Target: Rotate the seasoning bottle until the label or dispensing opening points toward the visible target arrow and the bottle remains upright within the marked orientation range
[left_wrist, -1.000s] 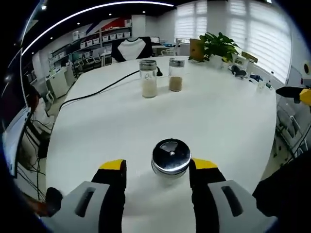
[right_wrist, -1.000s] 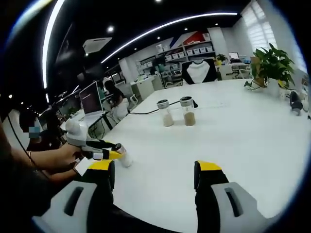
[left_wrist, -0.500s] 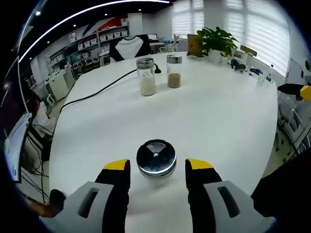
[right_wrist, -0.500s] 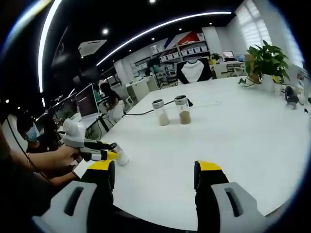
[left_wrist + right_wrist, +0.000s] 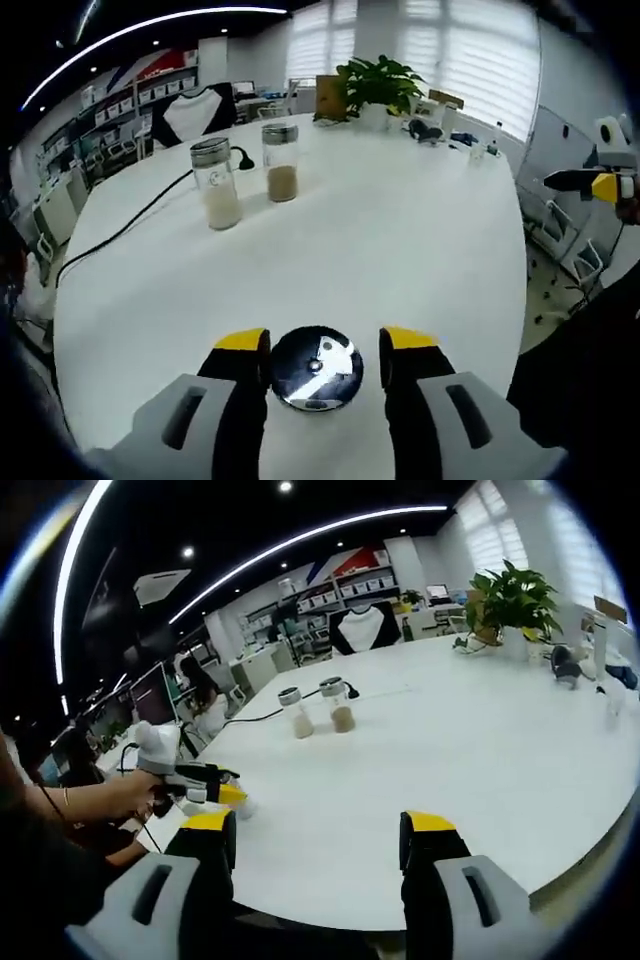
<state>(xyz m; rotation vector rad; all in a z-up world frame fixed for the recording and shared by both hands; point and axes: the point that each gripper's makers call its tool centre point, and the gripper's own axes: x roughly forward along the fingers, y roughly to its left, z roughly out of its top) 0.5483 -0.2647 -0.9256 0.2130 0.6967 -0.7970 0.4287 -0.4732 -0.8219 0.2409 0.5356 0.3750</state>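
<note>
While the white tabletop [image 5: 400, 230] spreads wide and round-edged through both views, three seasoning jars stand on it, all upright. Most of its surface is bare, with broad open room to the right of the jars out to the curved rim. One black cable [image 5: 120, 232] trails across it from the far jars toward the left edge.

Two of the jars stand well apart from the near one, side by side toward the far side: a pale-filled jar [image 5: 217, 185] and a brown-filled jar [image 5: 281, 164], both with metal caps. One potted plant [image 5: 378, 85] sits beyond them at the far rim.

The third, the seasoning bottle [image 5: 316, 367], stands close to the near edge, seen from above by its shiny metal lid. It sits between the left gripper [image 5: 316, 350] fingers, which stand just beside the lid on each side; whether they press it I cannot tell.

The right gripper [image 5: 318, 832] has its fingers spread wide over bare tabletop, grasping nothing. In the right gripper view, a hand [image 5: 125, 792] holds the left gripper at the tabletop's left edge.
</note>
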